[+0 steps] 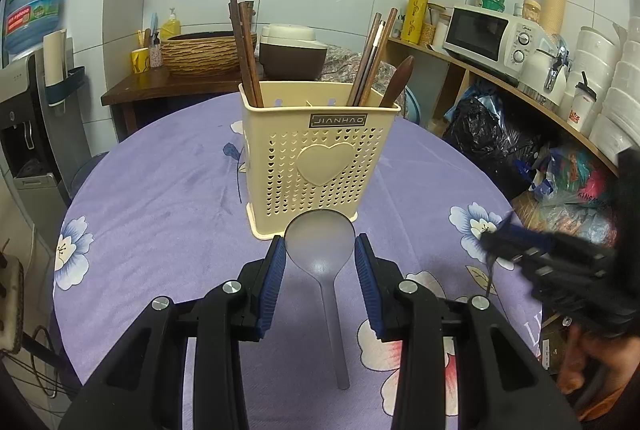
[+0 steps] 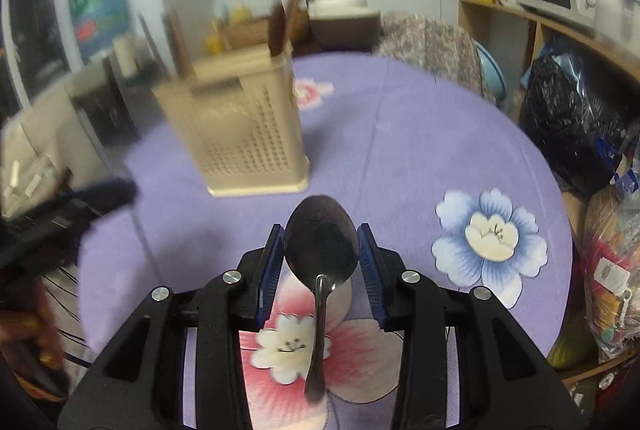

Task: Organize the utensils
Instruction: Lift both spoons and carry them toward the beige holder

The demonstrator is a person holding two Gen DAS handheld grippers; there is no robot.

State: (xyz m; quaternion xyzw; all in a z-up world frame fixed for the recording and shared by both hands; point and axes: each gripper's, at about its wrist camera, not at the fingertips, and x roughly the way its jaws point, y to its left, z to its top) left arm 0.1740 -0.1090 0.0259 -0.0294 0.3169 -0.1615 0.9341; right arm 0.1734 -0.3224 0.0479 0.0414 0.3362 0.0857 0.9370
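I hold two spoons at once, one in each tool. My left gripper [image 1: 320, 250] is clamped narrow on the bowl of a translucent plastic spoon [image 1: 322, 262], whose handle trails back toward me, just in front of the cream utensil caddy [image 1: 318, 158]. My right gripper [image 2: 321, 250] is pinched on the bowl of a steel spoon [image 2: 320, 250], its handle hanging down toward me; it sits in front of the caddy and to its right, above the purple flowered tablecloth [image 2: 400, 150].

The caddy stands upright near the middle of the round table. It already holds brown chopsticks [image 1: 246, 50] in its left compartment, and more chopsticks plus a dark wooden handle [image 1: 398, 80] in its right. So I judge the sorting well along: the sticks are in, and these two spoons are what is left. I see no other loose utensils on the cloth around the caddy. Both spoons have yet to go over the rim and drop into a compartment.
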